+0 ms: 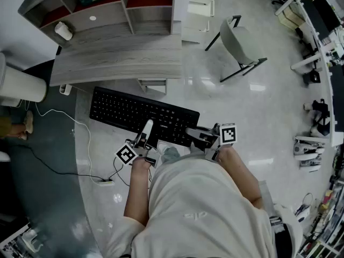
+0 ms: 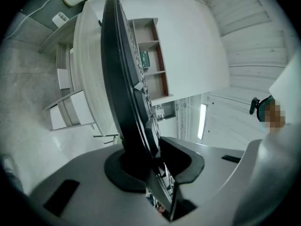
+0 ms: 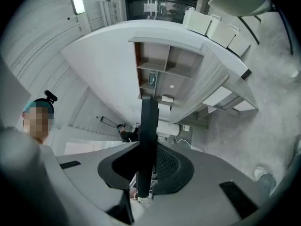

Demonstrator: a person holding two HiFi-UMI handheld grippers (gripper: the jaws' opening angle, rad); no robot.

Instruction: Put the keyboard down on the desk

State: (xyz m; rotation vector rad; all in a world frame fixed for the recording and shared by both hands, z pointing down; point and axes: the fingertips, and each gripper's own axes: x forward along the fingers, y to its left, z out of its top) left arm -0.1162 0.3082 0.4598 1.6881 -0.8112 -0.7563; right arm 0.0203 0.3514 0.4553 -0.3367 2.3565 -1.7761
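Note:
A black keyboard (image 1: 134, 112) hangs level in the air over the floor, just in front of the grey wooden desk (image 1: 118, 58). My left gripper (image 1: 146, 130) is shut on its near edge, left of centre. My right gripper (image 1: 194, 135) is shut on the same edge, nearer the keyboard's right end. In the left gripper view the keyboard (image 2: 120, 79) runs edge-on between the jaws of that gripper (image 2: 148, 161), with the desk (image 2: 87, 65) beyond. The right gripper view shows the keyboard (image 3: 148, 126) as a thin dark slab clamped in the gripper (image 3: 146, 168), facing the desk (image 3: 211, 88).
Open shelves (image 1: 107, 4) stand at the back of the desk, with a white roll (image 1: 63, 31) on the left. A grey chair (image 1: 239, 44) and white drawers (image 1: 200, 9) stand to the right. A power strip with cable (image 1: 105, 181) lies on the floor, and a white cylinder (image 1: 21, 85) stands far left.

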